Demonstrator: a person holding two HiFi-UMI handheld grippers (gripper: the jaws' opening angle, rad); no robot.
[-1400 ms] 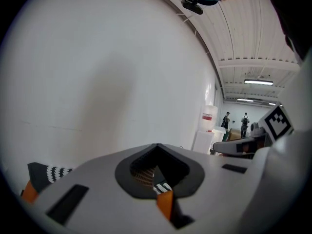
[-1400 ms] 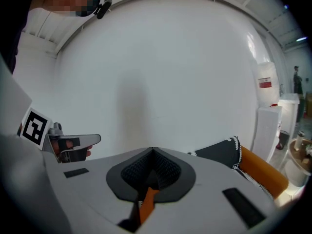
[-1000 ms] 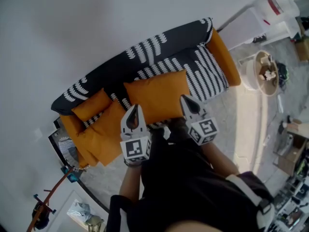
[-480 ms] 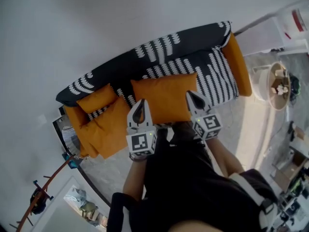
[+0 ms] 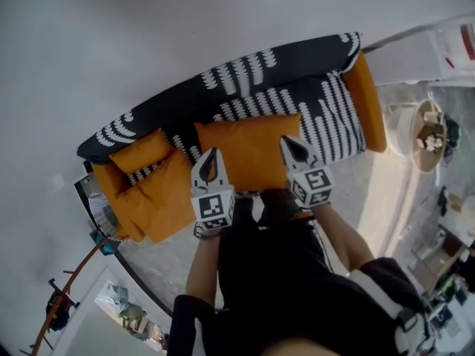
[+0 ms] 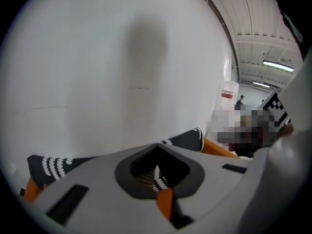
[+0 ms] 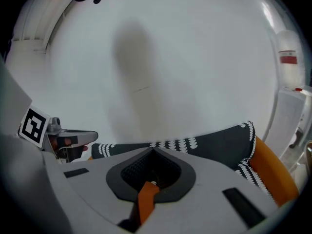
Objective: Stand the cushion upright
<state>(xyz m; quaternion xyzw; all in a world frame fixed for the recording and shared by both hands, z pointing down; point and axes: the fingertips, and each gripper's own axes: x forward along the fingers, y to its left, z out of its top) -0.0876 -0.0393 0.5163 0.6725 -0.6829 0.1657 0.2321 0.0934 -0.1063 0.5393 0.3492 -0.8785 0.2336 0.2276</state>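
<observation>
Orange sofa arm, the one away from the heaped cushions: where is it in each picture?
Head view: the orange arm sits upper right, running down the picture.
Left gripper view: a thin orange strip, low and right of centre.
Right gripper view: at the lower right edge.
Shared landmark: the black-and-white sofa back ends right beside it.

You hold the left gripper [image 5: 211, 160] and the right gripper [image 5: 292, 147] side by side ahead of your torso. Both point forward and down, with their tips about level with each other and well apart. Each gripper's jaws are pressed together with nothing between them. Your bare left forearm [image 5: 202, 271] runs almost straight back from the left gripper's marker cube [image 5: 213, 208], while your right forearm [image 5: 343, 237] angles outward behind the right gripper, away from the left one.
</observation>
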